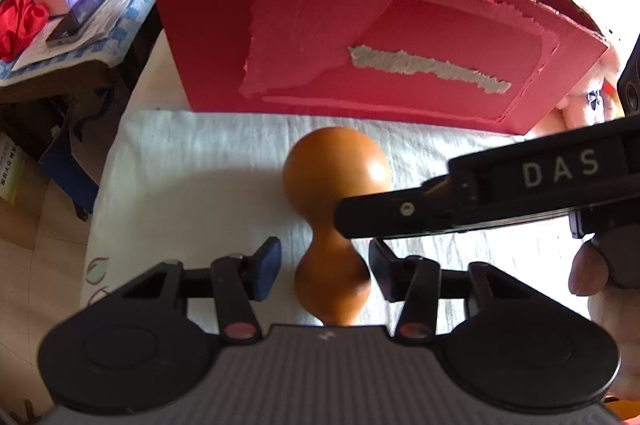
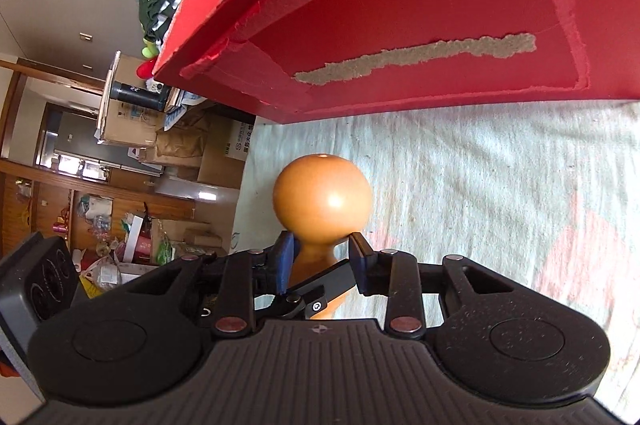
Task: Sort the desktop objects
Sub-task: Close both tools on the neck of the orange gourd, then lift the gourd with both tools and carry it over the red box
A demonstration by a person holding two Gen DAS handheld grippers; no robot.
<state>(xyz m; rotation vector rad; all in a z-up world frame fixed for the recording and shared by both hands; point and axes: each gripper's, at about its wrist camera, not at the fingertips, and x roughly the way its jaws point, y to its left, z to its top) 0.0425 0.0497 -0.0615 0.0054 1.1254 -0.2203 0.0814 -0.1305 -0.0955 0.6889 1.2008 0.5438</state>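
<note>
An orange-brown gourd-shaped wooden piece point(image 1: 336, 173) lies on a white cloth point(image 1: 192, 185), just in front of a red cardboard box point(image 1: 360, 25). My left gripper point(image 1: 324, 265) is open, its pads on either side of the piece's smaller bulb, with a gap on the left. The right gripper point(image 1: 400, 213) reaches in from the right across the narrow neck. In the right wrist view the right gripper point(image 2: 322, 253) is shut on the neck of the wooden piece point(image 2: 322, 193), the round bulb sticking out past the fingertips. One left gripper finger point(image 2: 332, 279) crosses below.
The torn front wall of the red box point(image 2: 440, 5) stands close behind the piece. A side table point(image 1: 60, 65) with packets, papers and red fabric is at the far left. Cardboard boxes and clutter point(image 2: 180, 145) sit beyond the cloth's point(image 2: 480, 185) left edge. A hand point(image 1: 592, 273) holds the right gripper.
</note>
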